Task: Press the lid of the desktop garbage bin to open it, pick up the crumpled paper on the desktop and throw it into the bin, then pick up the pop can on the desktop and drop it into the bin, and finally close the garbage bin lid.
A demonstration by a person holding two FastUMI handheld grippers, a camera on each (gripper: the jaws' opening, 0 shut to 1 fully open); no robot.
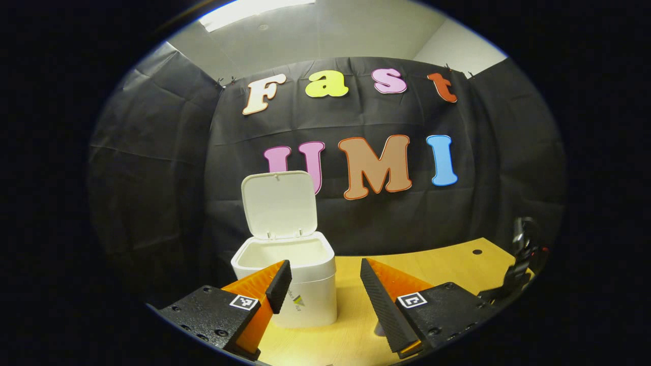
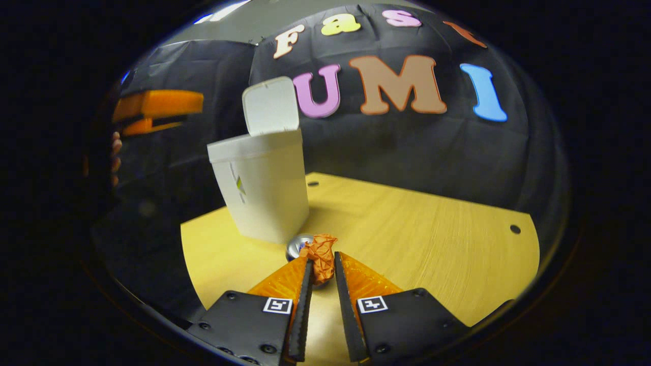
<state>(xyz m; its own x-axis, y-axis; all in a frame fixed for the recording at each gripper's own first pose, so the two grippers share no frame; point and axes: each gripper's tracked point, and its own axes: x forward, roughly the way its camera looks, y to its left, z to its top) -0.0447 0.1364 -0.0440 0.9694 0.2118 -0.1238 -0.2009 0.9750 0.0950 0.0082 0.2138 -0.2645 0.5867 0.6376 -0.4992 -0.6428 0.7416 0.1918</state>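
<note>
While bin (image 1: 305, 284) gapes (lid (image 1: 278, 204) up), right gripper (image 2: 321, 270) pinches crumpled paper (image 2: 320, 256).

The white plastic desktop bin (image 2: 262, 190) stands lid (image 2: 270, 105) up; crumpled orange paper (image 2: 321, 256) lies beside a silvery pop can (image 2: 297, 246).

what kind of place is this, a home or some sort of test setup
Most likely a staged recording booth, not a home: black cloth wall hung behind a bare wooden desktop, with just a small white garbage bin, lid up. The right hand-held gripper is closed on crumpled paper.
</note>
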